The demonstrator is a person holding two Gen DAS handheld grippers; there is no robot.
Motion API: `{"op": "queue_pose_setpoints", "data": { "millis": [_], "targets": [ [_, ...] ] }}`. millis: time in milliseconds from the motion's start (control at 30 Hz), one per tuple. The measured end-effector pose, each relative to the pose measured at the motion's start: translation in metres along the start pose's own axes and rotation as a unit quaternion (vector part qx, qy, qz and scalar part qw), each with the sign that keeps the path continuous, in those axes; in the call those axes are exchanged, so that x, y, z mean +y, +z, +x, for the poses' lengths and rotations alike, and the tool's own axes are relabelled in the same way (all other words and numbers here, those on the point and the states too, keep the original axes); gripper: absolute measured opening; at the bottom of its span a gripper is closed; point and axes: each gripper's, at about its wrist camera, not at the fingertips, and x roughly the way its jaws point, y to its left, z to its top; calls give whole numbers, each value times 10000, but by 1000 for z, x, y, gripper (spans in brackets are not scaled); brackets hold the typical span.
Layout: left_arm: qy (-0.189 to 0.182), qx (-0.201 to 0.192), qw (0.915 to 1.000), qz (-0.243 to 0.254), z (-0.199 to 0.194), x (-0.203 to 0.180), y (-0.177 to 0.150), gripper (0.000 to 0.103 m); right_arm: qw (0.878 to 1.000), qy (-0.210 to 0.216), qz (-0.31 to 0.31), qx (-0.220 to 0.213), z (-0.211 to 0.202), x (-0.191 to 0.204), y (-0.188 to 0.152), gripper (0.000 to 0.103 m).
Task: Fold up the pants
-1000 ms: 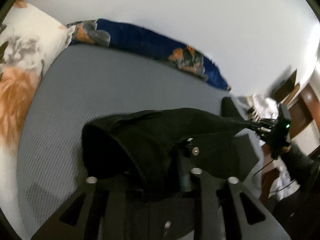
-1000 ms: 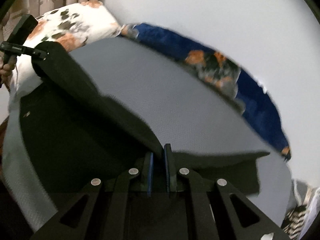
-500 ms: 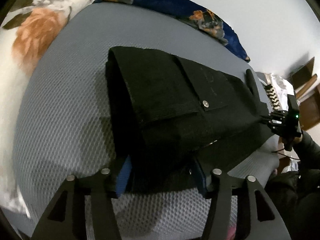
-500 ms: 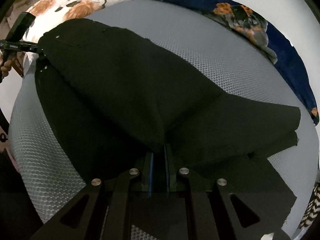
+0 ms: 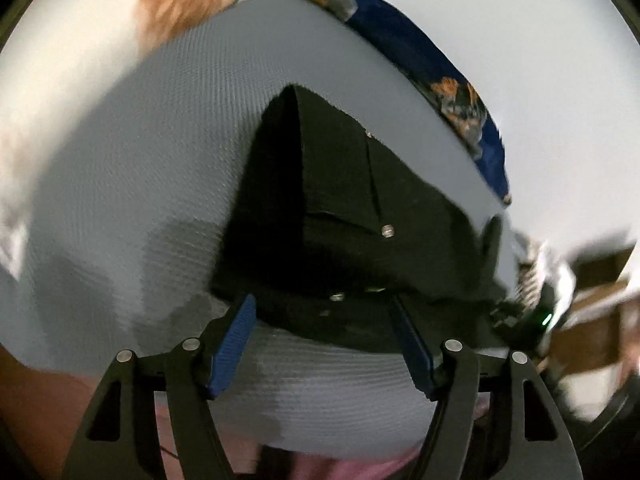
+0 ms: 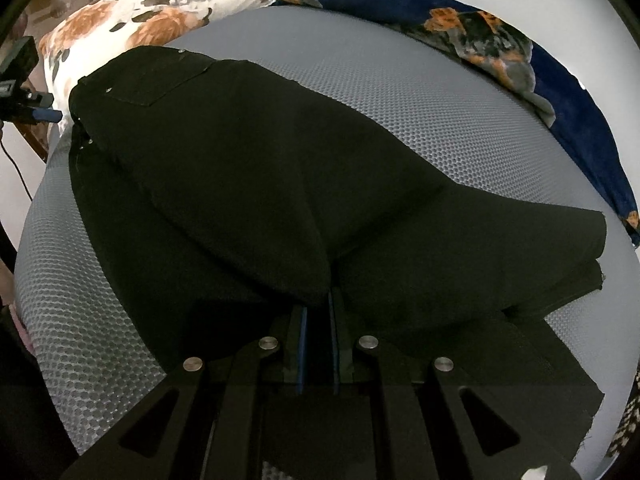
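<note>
Black pants (image 6: 260, 168) lie folded over on the grey mesh bed (image 6: 420, 92); the waist end with pocket and rivets shows in the left wrist view (image 5: 360, 208). My left gripper (image 5: 324, 308) is open, its blue pads just short of the waistband, holding nothing; it also shows at the far left of the right wrist view (image 6: 36, 112). My right gripper (image 6: 318, 300) is shut on a fold of the pants near the leg end; it shows blurred in the left wrist view (image 5: 528, 316).
A white and orange floral pillow (image 6: 132, 20) lies at the head of the bed. A dark blue floral blanket (image 6: 520, 60) runs along the far edge by the white wall. Brown furniture (image 5: 592, 304) stands beyond the bed's right end.
Both grippers lowered the lifted pants half onto the bed. My left gripper let go of the waistband, opened and drew back a little. My right gripper stayed shut on the cloth.
</note>
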Motion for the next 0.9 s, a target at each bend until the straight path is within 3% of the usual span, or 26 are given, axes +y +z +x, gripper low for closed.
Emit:
{"op": "queue_pose_setpoints", "data": {
  "millis": [100,167,533,567,700,900],
  "targets": [
    [-384,51,9962,-780,12,5,6,70,10000,11,34,-39,-1,-1,-1,7],
    [-408,59,9920,-1191,21,7,9,70,9999,34,87,-71,-3,-3,-2,7],
    [-398,174,9759,-2137,50,13,8,67,9993,60,338,-111,-14,-9,-13,7],
    [-363,123,9760,-2142,50,12,9,63,9993,63,347,-104,-14,-9,-14,8],
    [-194,-19,9834,-1806,44,-5,25,27,9992,55,387,-89,-14,-8,-16,8],
    [-231,-396,9978,-470,18,-55,65,22,9989,90,451,-58,-15,-2,-17,8]
  ]
}}
